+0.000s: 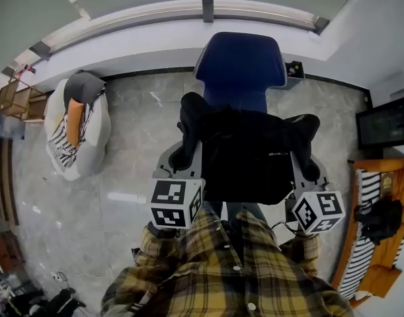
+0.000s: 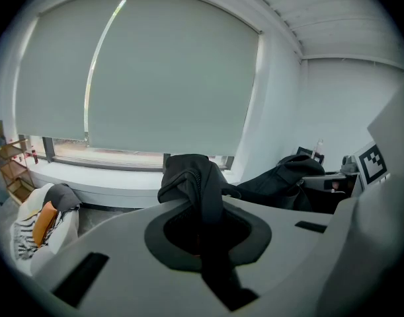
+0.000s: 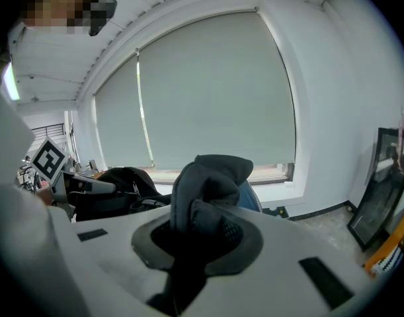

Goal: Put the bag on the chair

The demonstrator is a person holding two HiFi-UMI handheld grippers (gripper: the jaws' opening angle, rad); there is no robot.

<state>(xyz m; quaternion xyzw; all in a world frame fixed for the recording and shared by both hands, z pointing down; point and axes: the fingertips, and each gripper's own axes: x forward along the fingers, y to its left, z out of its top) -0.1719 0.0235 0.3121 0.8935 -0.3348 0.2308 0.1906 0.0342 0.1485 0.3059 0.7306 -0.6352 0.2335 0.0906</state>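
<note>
Head view: you hold the black bag point(image 1: 248, 157) over the blue chair point(image 1: 240, 65), with your left gripper point(image 2: 203, 226) and right gripper point(image 3: 198, 240) each clamped on its fabric at opposite ends.

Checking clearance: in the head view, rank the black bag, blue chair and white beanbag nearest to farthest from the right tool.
1. black bag, held in the right tool.
2. blue chair, just ahead.
3. white beanbag, far left.

Left gripper point(image 1: 182, 158), right gripper point(image 1: 309, 170): two. Bag point(image 1: 248, 157), chair point(image 1: 240, 61), beanbag point(image 1: 76, 134): one each.
</note>
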